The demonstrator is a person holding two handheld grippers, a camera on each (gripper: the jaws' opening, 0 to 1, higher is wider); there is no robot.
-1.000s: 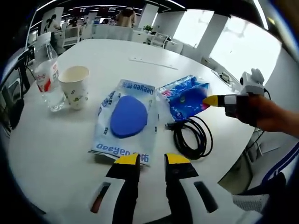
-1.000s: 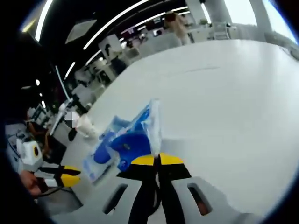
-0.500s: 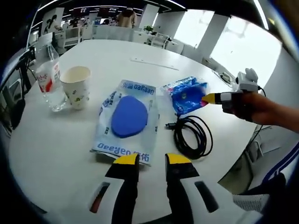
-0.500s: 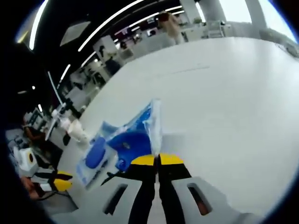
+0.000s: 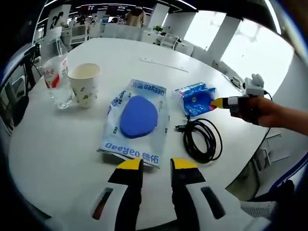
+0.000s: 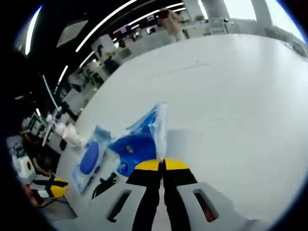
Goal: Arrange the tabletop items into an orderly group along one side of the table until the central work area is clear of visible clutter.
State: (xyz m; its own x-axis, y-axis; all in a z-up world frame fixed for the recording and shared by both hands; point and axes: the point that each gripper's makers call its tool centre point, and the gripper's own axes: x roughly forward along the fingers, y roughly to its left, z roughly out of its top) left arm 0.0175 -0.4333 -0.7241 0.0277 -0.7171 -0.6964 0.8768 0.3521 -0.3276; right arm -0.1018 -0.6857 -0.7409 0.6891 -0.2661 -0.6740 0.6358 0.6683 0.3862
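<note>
Your right claw point(image 6: 161, 164) is pinching the small blue packet point(image 6: 137, 142). It lies just past the black cable point(image 5: 202, 139), beside the big blue pack point(image 5: 137, 120). Your left claw point(image 5: 156, 164) waits spread.

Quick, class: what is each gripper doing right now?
Left gripper: open, holding nothing.
Right gripper: shut on the small blue packet.

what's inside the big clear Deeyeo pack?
Through the clear Deeyeo pack a flat blue oval pad shows, lying on the white table. Anything beneath the pad is covered.
</note>
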